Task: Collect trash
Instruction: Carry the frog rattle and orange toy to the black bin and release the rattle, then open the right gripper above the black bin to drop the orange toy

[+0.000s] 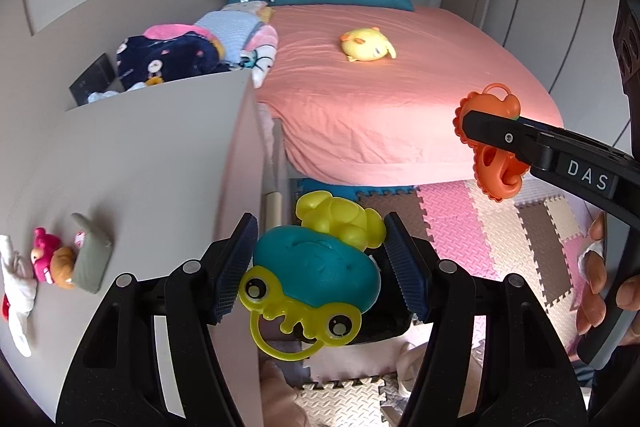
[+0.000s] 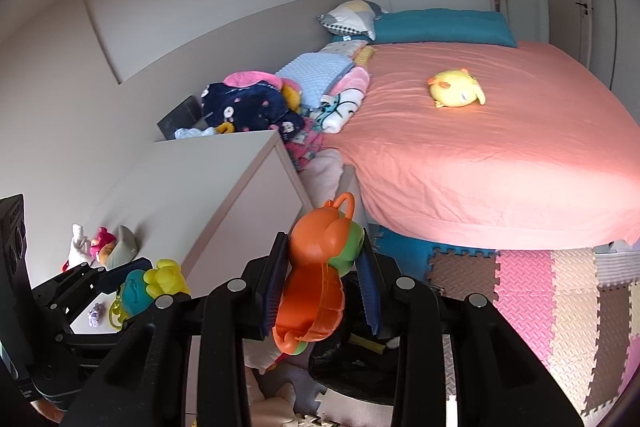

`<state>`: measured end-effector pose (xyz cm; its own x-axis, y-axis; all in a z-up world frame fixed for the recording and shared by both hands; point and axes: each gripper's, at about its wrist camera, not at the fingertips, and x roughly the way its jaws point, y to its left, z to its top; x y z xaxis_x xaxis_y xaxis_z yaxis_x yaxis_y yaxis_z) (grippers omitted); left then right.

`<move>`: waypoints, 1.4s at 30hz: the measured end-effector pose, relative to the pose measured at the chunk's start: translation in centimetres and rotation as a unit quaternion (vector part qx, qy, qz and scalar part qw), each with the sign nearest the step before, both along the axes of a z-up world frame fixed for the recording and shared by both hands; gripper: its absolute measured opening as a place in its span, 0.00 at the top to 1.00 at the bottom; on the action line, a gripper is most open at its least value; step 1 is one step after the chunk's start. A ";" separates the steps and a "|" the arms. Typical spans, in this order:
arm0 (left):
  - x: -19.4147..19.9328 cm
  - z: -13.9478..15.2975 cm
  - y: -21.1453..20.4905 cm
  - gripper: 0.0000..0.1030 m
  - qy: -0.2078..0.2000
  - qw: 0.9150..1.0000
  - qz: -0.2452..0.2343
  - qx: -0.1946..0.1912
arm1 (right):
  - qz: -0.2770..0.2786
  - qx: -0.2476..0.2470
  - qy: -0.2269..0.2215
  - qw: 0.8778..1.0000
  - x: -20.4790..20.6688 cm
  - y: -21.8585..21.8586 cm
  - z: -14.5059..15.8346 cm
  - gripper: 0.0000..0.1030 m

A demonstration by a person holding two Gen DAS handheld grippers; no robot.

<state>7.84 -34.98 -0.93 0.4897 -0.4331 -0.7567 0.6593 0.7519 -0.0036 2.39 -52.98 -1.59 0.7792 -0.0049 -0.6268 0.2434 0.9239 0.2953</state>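
Teal-yellow frog toy (image 1: 316, 267) is clamped between the left gripper (image 1: 320, 267) pads, held over the floor mats (image 1: 500, 227). Orange toy (image 2: 316, 283) is clamped in the right gripper (image 2: 320, 287), off at 2 o'clock in the left view. Risk: frog's rounded plastic slips if squeeze eases; both toys could collide.

Bed (image 2: 500, 155) as landmark: plush chick (image 2: 456, 89) on it, pillows (image 2: 436, 23) at far end, clothes pile (image 2: 256, 103) along left edge. Dresser (image 2: 224, 187) left of bed, small toys (image 2: 102, 245) on it. Foam mats (image 2: 560, 291) on floor before bed.
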 end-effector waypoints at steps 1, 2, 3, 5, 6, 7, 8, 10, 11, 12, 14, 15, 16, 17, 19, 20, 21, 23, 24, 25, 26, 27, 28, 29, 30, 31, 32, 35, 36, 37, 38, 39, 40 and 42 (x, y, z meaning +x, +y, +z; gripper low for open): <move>-0.1 -0.1 -0.3 0.39 0.001 1.000 -0.003 0.000 | -0.003 0.000 0.001 1.000 -0.2 -0.3 -0.1 0.66; -0.2 -0.1 -0.6 0.39 0.001 1.000 -0.006 0.001 | -0.006 0.000 0.001 1.000 -0.3 -0.5 -0.1 0.66; -0.2 -0.2 -1.0 0.39 0.002 1.000 -0.011 0.001 | -0.010 0.000 0.002 1.000 -0.5 -0.8 -0.2 0.66; -0.5 -0.3 -1.6 0.39 0.003 1.000 -0.016 0.002 | -0.015 0.000 0.003 1.000 -0.7 -1.2 -0.2 0.66; -0.5 -0.3 -1.9 0.39 0.004 1.000 -0.020 0.002 | -0.018 0.000 0.004 1.000 -0.9 -1.4 -0.3 0.66; -0.6 -0.3 -2.1 0.39 0.004 1.000 -0.023 0.002 | -0.021 -0.001 0.005 1.000 -1.0 -1.7 -0.4 0.66; -0.6 -0.4 -2.4 0.39 0.005 1.000 -0.026 0.001 | -0.025 -0.001 0.005 1.000 -1.1 -1.9 -0.4 0.66; -0.7 -0.5 -2.9 0.39 0.007 0.999 -0.032 0.002 | -0.029 -0.002 0.007 1.000 -1.3 -2.3 -0.5 0.66; -0.7 -0.6 -3.2 0.39 0.008 0.999 -0.035 0.003 | -0.032 -0.001 0.008 0.999 -1.4 -2.5 -0.6 0.66; -0.8 -0.7 -3.4 0.39 0.009 0.999 -0.039 0.004 | -0.033 -0.001 0.009 0.999 -1.5 -2.7 -0.7 0.66; -0.8 -1.0 -3.8 0.39 0.012 0.999 -0.043 0.007 | -0.037 0.001 0.011 0.999 -1.5 -3.1 -1.0 0.66; -0.8 -1.2 -4.0 0.39 0.015 0.999 -0.045 0.007 | -0.038 0.002 0.013 0.999 -1.5 -3.2 -1.1 0.66; -0.8 -1.4 -4.2 0.39 0.017 0.999 -0.047 0.008 | -0.039 0.003 0.015 0.999 -1.4 -3.3 -1.2 0.66; -0.8 -1.5 -4.4 0.39 0.019 0.999 -0.048 0.010 | -0.039 0.003 0.017 0.999 -1.3 -3.5 -1.4 0.66; -0.7 -2.0 -4.6 0.38 0.024 0.998 -0.049 0.013 | -0.039 0.005 0.022 0.999 -1.0 -3.6 -1.7 0.66; -0.6 -2.2 -4.7 0.38 0.028 0.998 -0.048 0.015 | -0.039 0.005 0.024 0.999 -0.8 -3.6 -1.8 0.66; -0.6 -2.3 -4.7 0.38 0.030 0.998 -0.047 0.016 | -0.039 0.006 0.025 0.999 -0.7 -3.7 -1.9 0.66; -0.3 -2.5 -4.7 0.38 0.038 0.998 -0.046 0.018 | -0.033 0.009 0.030 0.999 -0.1 -3.6 -2.1 0.66; -0.1 -2.7 -4.7 0.38 0.045 0.998 -0.045 0.020 | -0.032 0.011 0.032 0.999 0.0 -3.6 -2.2 0.64; 0.1 -2.9 -4.8 0.29 0.050 0.998 -0.043 0.025 | -0.034 0.011 0.035 0.999 0.3 -3.7 -2.1 0.56; 0.2 -3.0 -4.8 0.13 0.049 0.998 -0.039 0.030 | -0.039 0.006 0.036 0.999 0.4 -3.7 -2.0 0.36; 0.1 -2.8 -4.7 0.05 0.037 0.998 -0.033 0.031 | -0.047 -0.003 0.033 0.998 0.4 -3.7 -1.8 0.25; 0.0 -2.7 -4.5 0.05 0.027 0.999 -0.031 0.029 | -0.054 -0.017 0.031 0.998 0.4 -3.5 -1.5 0.24; 0.0 -2.5 -4.4 0.05 0.020 0.999 -0.030 0.030 | -0.056 -0.026 0.030 0.998 0.5 -3.5 -1.3 0.23; 0.0 -2.5 -4.3 0.05 0.018 0.999 -0.029 0.032 | -0.057 -0.032 0.030 0.997 0.6 -3.5 -1.1 0.23; 0.2 -2.4 -4.2 0.05 0.018 0.999 -0.024 0.035 | -0.058 -0.034 0.030 0.997 0.7 -3.5 -0.9 0.23; 0.4 -2.4 -4.0 0.05 0.019 0.999 -0.020 0.036 | -0.057 -0.032 0.029 0.997 0.7 -3.6 -0.9 0.23; 0.7 -2.2 -3.4 0.05 0.024 0.999 -0.016 0.030 | -0.056 -0.034 0.026 0.997 0.7 -3.4 -0.7 0.23; 0.8 -2.2 -3.2 0.05 0.025 0.999 -0.015 0.028 | -0.056 -0.034 0.027 0.998 0.7 -3.4 -0.7 0.23; 0.8 -2.2 -3.1 0.05 0.025 0.999 -0.014 0.027 | -0.056 -0.035 0.028 0.997 0.7 -3.3 -0.7 0.23; 0.9 -2.2 -3.0 0.05 0.026 0.999 -0.013 0.027 | -0.055 -0.035 0.029 0.997 0.7 -3.2 -0.8 0.23; 0.9 -2.2 -3.0 0.05 0.026 0.999 -0.013 0.027 | -0.055 -0.034 0.030 0.997 0.7 -3.2 -0.8 0.23; 0.9 -2.2 -2.9 0.05 0.025 0.999 -0.012 0.027 | -0.054 -0.034 0.030 0.998 0.7 -3.1 -0.8 0.23; 0.8 -2.2 -2.9 0.05 0.025 0.999 -0.014 0.027 | -0.053 -0.034 0.030 0.998 0.7 -2.9 -0.8 0.23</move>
